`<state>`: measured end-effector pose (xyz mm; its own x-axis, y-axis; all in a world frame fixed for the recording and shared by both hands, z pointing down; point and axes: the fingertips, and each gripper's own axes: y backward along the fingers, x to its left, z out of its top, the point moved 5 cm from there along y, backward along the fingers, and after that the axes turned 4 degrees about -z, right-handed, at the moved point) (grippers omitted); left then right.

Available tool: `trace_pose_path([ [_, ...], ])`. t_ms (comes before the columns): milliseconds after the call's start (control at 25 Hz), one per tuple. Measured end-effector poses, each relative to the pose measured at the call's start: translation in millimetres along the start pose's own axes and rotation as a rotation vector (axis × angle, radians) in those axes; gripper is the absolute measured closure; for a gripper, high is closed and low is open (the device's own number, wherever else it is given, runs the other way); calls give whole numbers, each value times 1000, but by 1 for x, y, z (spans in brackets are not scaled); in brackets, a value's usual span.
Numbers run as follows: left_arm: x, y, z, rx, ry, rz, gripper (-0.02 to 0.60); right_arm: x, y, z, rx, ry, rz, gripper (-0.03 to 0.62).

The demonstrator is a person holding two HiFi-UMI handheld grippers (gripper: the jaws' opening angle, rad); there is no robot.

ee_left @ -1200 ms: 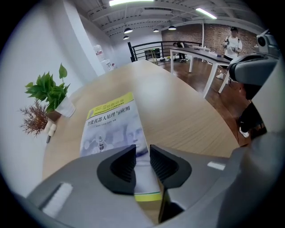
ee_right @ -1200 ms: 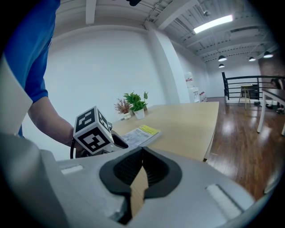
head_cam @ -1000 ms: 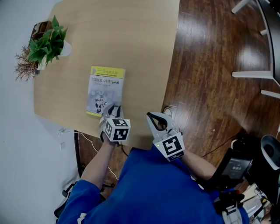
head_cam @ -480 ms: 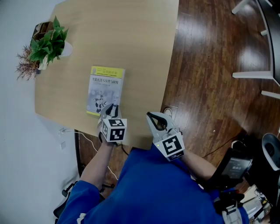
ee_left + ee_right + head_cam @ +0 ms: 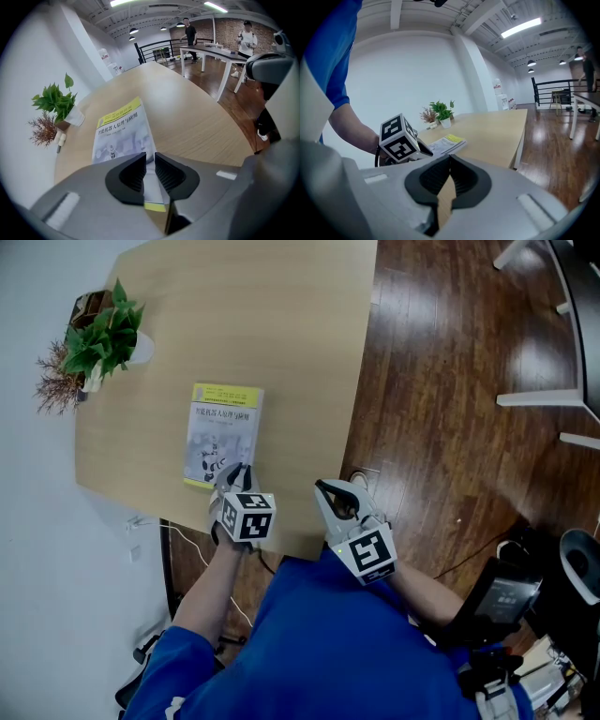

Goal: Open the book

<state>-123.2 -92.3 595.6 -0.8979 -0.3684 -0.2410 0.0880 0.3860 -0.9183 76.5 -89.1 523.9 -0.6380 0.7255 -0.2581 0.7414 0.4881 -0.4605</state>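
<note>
While the book point(image 5: 223, 427) lay shut, the left gripper point(image 5: 236, 469) had just been closing, narrow, over its lower edge, pinching nothing yet.

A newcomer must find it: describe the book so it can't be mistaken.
Start at the wooden table, with a potted plant at its left corner in the head view. The book lies closed and flat near the person's edge. Unlike the plant, it is flat and printed: pale cover, yellow band at the far end.
</note>
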Motion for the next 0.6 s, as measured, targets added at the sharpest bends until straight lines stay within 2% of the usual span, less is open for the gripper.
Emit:
trace_pose_path([
  [200,2,-6,-1,24,-38,32,492,-3,1,-2,1,-7,-8,591],
  [320,4,-8,-3,32,-25,39,495,-5,2,0,-9,-5,-15,591],
  [400,7,-9,-3,31,-6,40,505,-6,1,1,-14,-14,-15,591],
  [520,9,-8,-2,29,7,50,557,-9,2,-3,-10,8,-15,591],
  [600,12,-7,-3,25,13,58,558,-9,2,-1,-18,10,-18,591],
])
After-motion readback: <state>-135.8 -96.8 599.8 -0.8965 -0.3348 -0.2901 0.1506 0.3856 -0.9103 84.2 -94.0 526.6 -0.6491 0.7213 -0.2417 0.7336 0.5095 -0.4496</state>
